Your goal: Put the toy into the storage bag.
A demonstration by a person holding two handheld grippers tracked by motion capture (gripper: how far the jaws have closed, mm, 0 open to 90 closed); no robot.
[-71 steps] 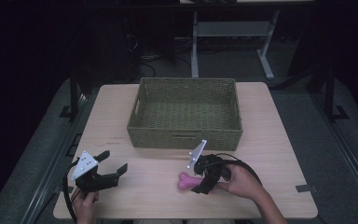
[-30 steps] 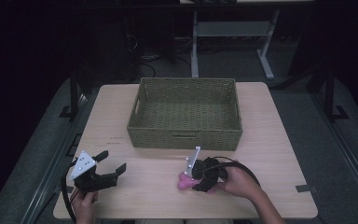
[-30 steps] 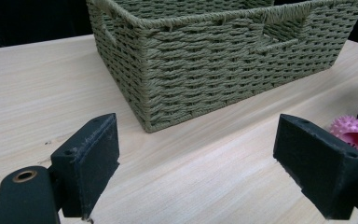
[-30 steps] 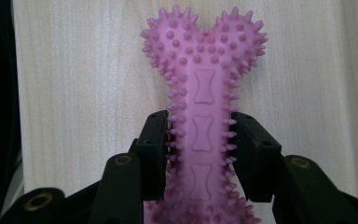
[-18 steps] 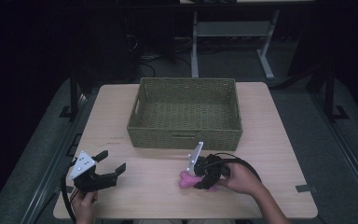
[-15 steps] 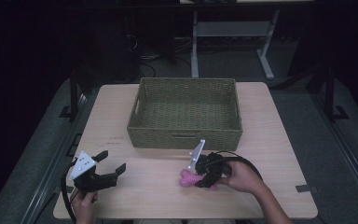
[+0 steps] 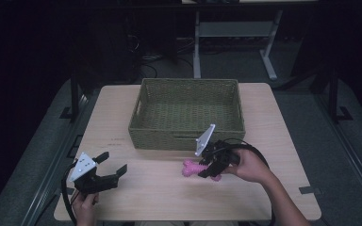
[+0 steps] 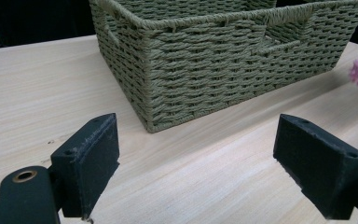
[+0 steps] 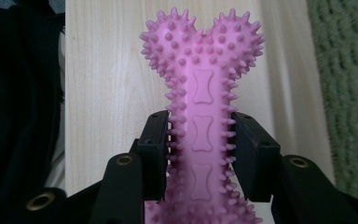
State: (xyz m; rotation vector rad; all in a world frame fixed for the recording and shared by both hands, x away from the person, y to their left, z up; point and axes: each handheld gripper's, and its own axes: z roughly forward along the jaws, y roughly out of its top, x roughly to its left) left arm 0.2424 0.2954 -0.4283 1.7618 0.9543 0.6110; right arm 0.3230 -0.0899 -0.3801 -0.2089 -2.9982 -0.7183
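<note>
Right gripper (image 7: 211, 169) jaws were clamped on the pink bone toy (image 9: 203, 121), near the empty basket (image 7: 188, 134). Left gripper (image 7: 108, 170) sat idle, jaws wide. Grasp looked done; placing it, probably in the basket, remained.

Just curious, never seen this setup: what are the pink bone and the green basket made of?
The pink bone looks like soft matte rubber or plastic, moulded with nubs and small bone shapes. The green basket seems woven from twisted cord or paper rope, going by its braided strands.

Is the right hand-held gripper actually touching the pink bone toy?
Touching. In the right gripper view, both jaws of the right hand-held gripper press against the spiked shaft of the pink bone toy.
</note>
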